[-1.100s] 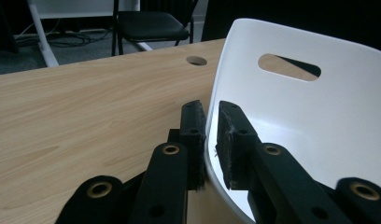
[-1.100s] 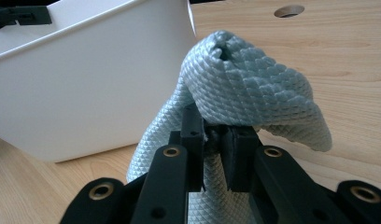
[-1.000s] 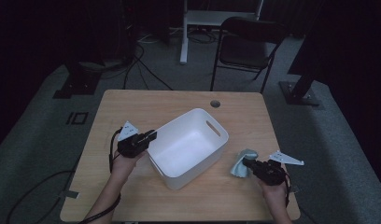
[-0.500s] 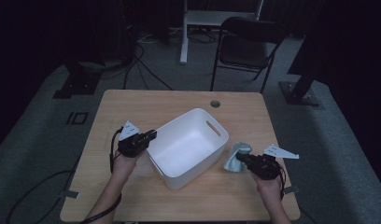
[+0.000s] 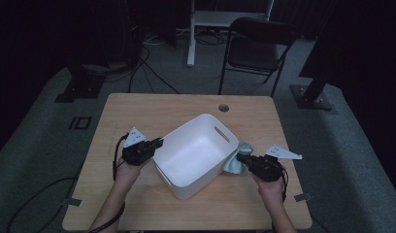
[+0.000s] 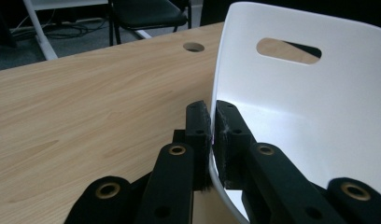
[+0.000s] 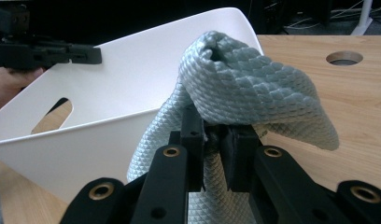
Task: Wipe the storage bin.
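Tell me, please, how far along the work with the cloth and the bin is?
Done: the left gripper is shut on the bin rim, and the right gripper is shut on the cloth, lifted off the table. In hand: the cloth hangs just outside the bin's wall in the high view. Left: probably to carry it over the rim and release it; the bin looks empty.

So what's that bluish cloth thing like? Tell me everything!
The cloth is pale blue-grey with a bumpy, scale-like weave and looks soft. It is bunched and folded over, not flat. The right claw pinches it and holds it up beside the white tub, where it seems to brush the tub's outer wall near the rim. Its loose end droops toward the wooden table.
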The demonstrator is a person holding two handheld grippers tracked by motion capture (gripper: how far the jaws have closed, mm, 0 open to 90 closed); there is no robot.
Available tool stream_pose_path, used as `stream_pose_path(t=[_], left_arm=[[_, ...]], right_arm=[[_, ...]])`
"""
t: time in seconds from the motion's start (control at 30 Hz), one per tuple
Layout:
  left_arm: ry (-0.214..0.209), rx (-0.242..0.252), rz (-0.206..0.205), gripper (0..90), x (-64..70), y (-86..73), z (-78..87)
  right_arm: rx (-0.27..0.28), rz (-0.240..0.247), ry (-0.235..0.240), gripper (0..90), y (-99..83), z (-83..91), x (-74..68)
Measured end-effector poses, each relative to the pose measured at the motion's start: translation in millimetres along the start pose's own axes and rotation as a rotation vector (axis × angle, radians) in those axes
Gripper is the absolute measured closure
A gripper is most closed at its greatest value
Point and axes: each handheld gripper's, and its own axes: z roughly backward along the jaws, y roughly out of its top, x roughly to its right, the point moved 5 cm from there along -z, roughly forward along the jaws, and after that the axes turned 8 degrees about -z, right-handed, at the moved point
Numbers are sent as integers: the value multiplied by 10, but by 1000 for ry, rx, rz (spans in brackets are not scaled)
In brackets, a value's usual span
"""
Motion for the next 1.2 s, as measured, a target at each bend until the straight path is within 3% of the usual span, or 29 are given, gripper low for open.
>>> stream_pose_path(t=[0.17, 0.3, 0.5, 0.7, 0.93, 1.2], left_arm=[[-23, 5, 0, 854, 78, -27, 57], [-18, 1, -14, 855, 138, -32, 80], [-26, 16, -11, 854, 137, -39, 79], [-18, 19, -5, 854, 140, -43, 81], [-12, 18, -4, 855, 158, -38, 78], [-6, 20, -9, 854, 166, -38, 76]], right_arm=[[-2, -1, 0, 805, -31, 43, -4], [2, -3, 3, 805, -37, 48, -2], [2, -2, -5, 806, -62, 24, -1], [-37, -19, -29, 805, -148, -59, 59], [-26, 7, -12, 805, -94, -25, -63], [-46, -6, -18, 805, -145, -65, -28]])
